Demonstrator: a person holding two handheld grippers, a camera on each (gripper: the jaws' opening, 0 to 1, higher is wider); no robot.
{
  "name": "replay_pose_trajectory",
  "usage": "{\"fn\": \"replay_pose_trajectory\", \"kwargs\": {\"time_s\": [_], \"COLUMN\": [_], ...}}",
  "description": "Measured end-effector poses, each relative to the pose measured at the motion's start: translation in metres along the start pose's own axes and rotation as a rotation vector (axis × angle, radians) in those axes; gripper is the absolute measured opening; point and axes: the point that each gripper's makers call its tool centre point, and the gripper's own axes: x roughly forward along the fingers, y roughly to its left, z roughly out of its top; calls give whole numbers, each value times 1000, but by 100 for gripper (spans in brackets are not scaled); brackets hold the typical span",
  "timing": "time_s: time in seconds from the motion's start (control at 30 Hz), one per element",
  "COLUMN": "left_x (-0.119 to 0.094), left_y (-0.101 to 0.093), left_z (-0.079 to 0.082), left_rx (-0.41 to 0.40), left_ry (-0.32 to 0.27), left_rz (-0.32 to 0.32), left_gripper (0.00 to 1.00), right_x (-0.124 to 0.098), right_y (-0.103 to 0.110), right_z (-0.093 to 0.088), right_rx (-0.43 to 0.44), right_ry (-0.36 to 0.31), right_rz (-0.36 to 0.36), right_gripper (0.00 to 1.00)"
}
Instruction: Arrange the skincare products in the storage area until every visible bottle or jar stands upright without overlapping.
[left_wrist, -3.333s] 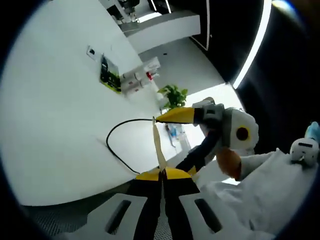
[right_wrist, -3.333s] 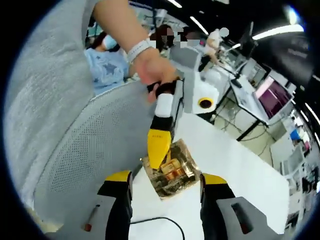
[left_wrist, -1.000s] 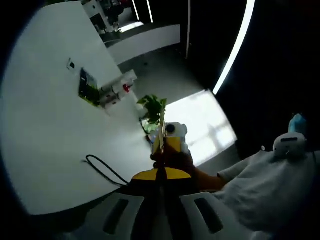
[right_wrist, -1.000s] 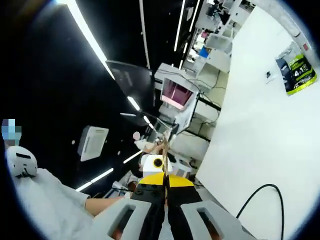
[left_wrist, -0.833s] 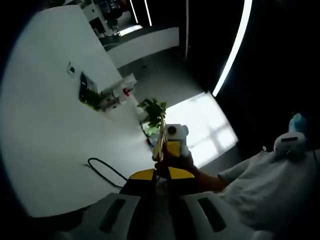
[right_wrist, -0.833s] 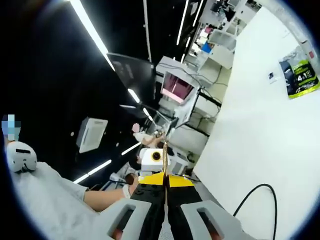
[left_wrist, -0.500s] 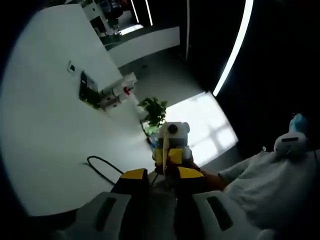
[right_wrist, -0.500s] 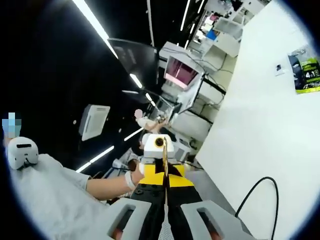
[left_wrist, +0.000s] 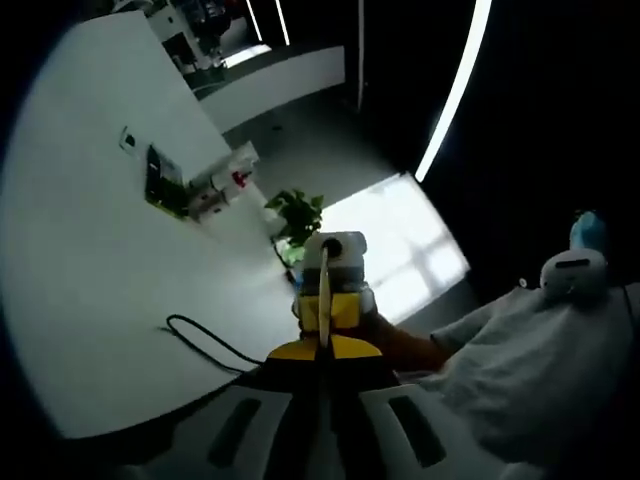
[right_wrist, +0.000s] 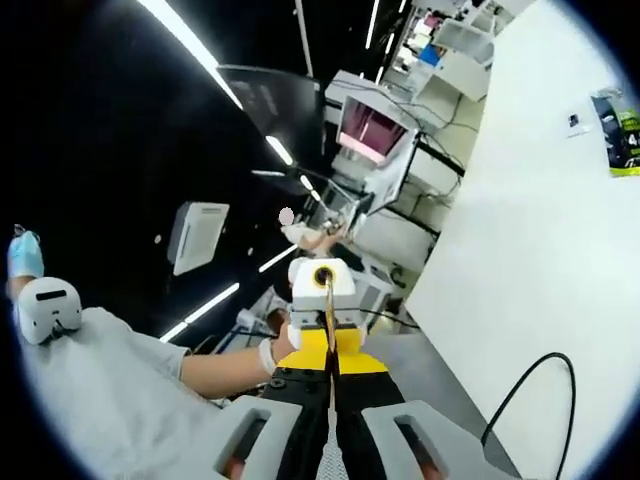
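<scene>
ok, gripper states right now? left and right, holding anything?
Left gripper: jaws closed on a thin gold sheet, seen edge-on.
Right gripper: jaws closed on the same thin gold sheet, held between both.

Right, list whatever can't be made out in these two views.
- Skincare bottles and jars: not to be made out; both views tilt up, off the storage area.
- Thin gold sheet: edge-on between the left hand-held gripper, so its face is hidden; likewise in the right hand-held gripper.
- Green pack: left gripper view, print too small to read.
- Black cable: right gripper view, one end cut off by the rim.
</scene>
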Motion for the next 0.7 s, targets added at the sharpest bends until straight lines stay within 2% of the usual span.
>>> {"fn": "replay_pose_trajectory", "kwargs": {"time_s": [0.07, 0.17, 0.3, 0.37, 0.43, 0.5, 0.7], "left_x": [0, -1, -4, -5, -6, -6, -6], "left_y": [1, 6, 4, 4, 3, 3, 4], "left_z": [2, 5, 11, 13, 16, 17, 18], "left_rx": [-7, -9, -16, -11, -12, -11, -18], "left_ry": [-9, -27, -59, -71, -85, -88, -97], "left_rz": [2, 27, 18, 21, 17, 14, 18], "left_gripper": [0, 0, 0, 0, 0, 0, 0], "right_x": [1, 3, 6, 9, 10, 11, 11], "right_y": [-1, -6, -8, -12, -11, -7, -7], "right_z": [2, 7, 9, 8, 11, 11, 14], "right_rx": [13, -15, 4, 17, 38, 56, 58], "right_ry": [-23, -79, -147, -167, -220, -244, -277], "right_rz": [1, -25, -19, -35, -23, 9, 0], "right_gripper": [0, 0, 0, 5, 6, 3, 0]}}
